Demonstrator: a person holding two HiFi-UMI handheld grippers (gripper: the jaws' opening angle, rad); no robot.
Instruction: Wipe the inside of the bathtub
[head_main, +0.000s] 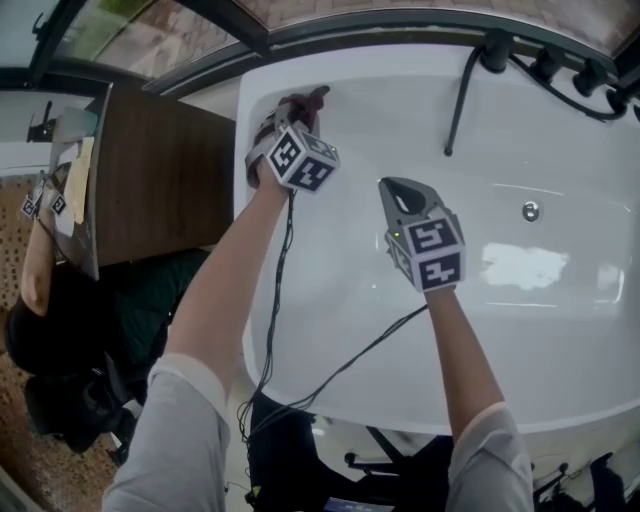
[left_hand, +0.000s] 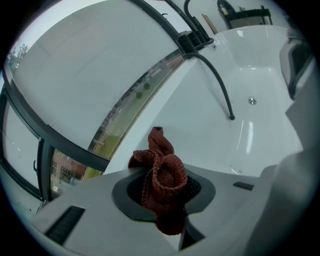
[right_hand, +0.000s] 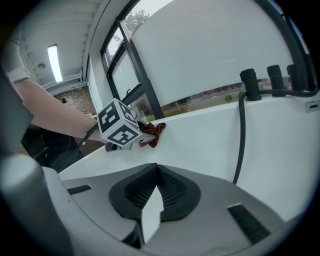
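Observation:
The white bathtub (head_main: 560, 330) fills the head view. At its far left corner my left gripper (head_main: 298, 112) is shut on a dark red knitted cloth (head_main: 306, 99), held against the tub's rim. In the left gripper view the bunched cloth (left_hand: 163, 176) is clamped between the pads and sticks out past them. My right gripper (head_main: 394, 188) hovers over the middle of the tub, shut with nothing between its pads (right_hand: 170, 192). The right gripper view shows the left gripper's marker cube (right_hand: 119, 129) with the cloth (right_hand: 153, 133) beyond it on the rim.
A black hose (head_main: 459, 98) hangs from taps (head_main: 545, 62) on the far rim down the tub wall. The drain (head_main: 530, 211) is on the tub floor at the right. A brown wooden cabinet (head_main: 165, 175) stands left of the tub. Cables (head_main: 330, 375) trail over the near rim.

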